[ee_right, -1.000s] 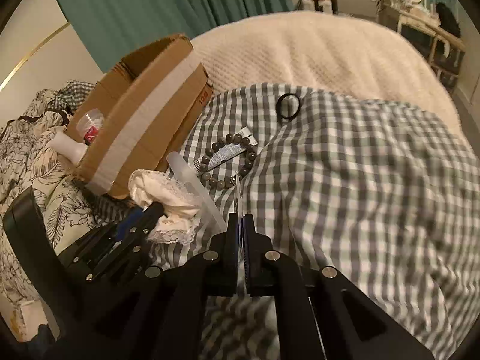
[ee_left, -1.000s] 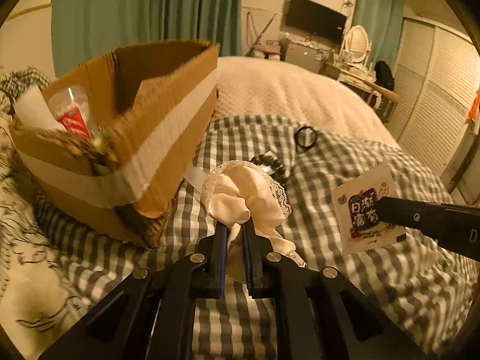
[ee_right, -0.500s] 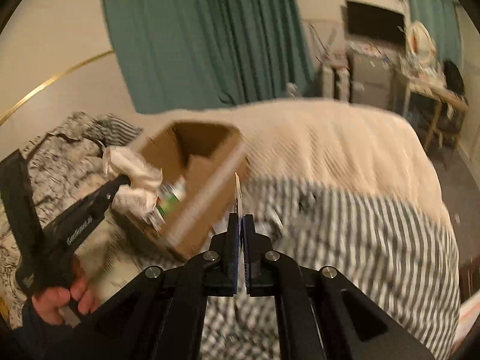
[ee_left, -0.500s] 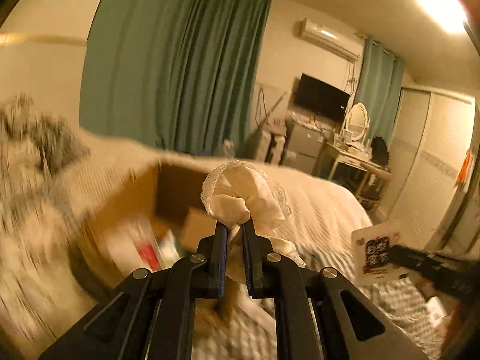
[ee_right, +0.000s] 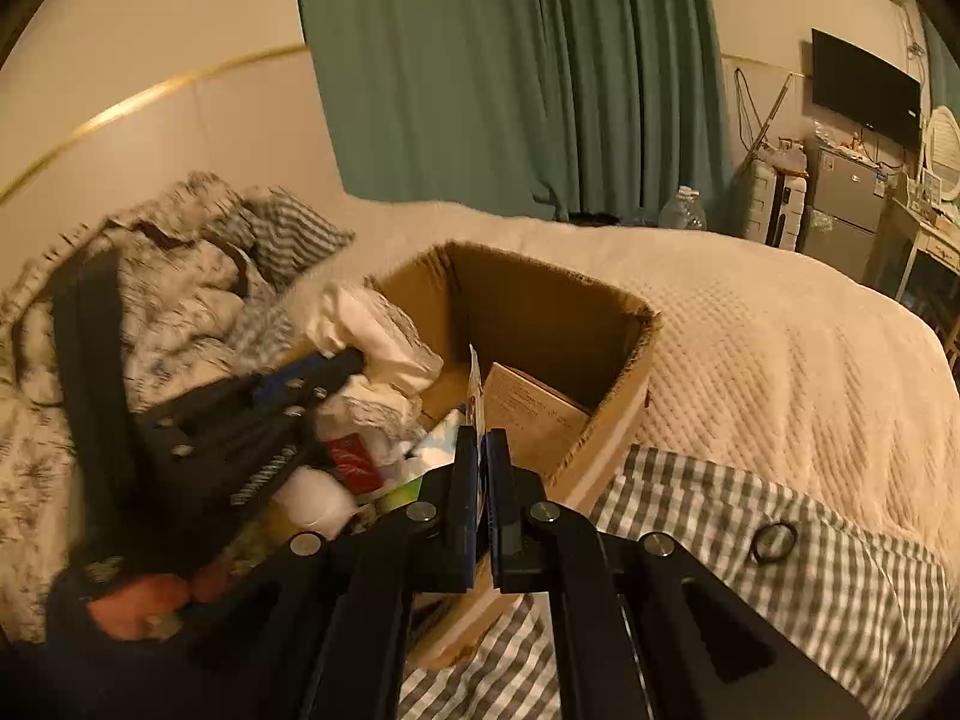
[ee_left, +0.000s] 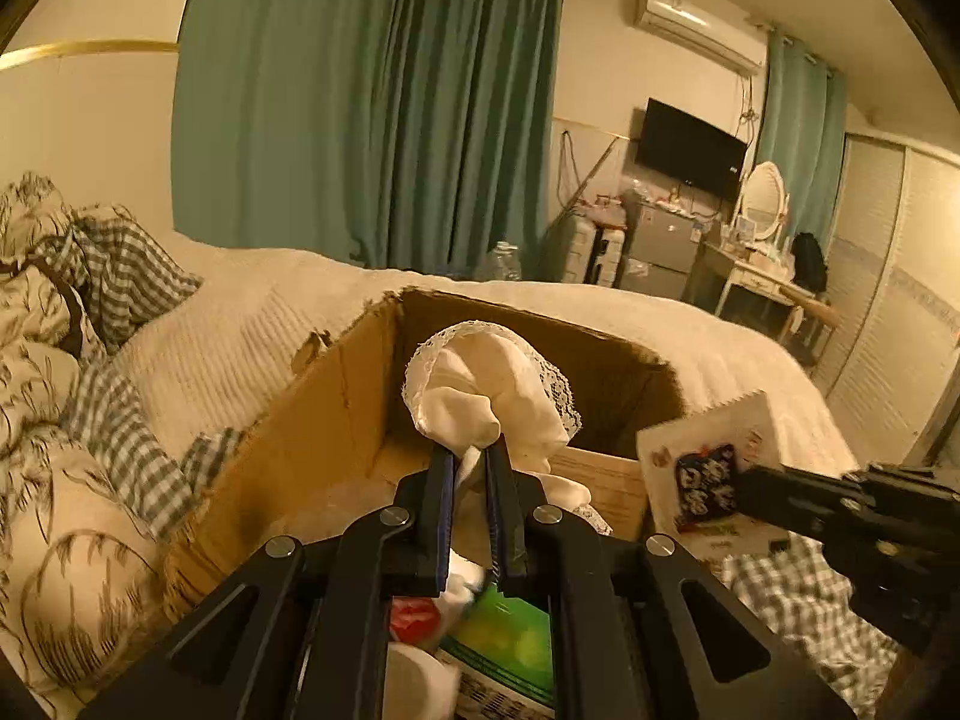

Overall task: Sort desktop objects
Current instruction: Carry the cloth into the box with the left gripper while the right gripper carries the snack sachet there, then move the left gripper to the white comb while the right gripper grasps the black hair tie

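Above cardboard box, left fingers pinching lace cloth, right fingers pinching edge-on packet, box contents half-hidden.

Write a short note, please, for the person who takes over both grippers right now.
Left gripper: jaws shut on the white lace cloth, held over the open cardboard box.
Right gripper: jaws shut on a printed packet, at the box's near edge.
Done: a red-labelled bottle and a green packet lie in the box.
Left: release both; a black ring waits on the checked sheet.
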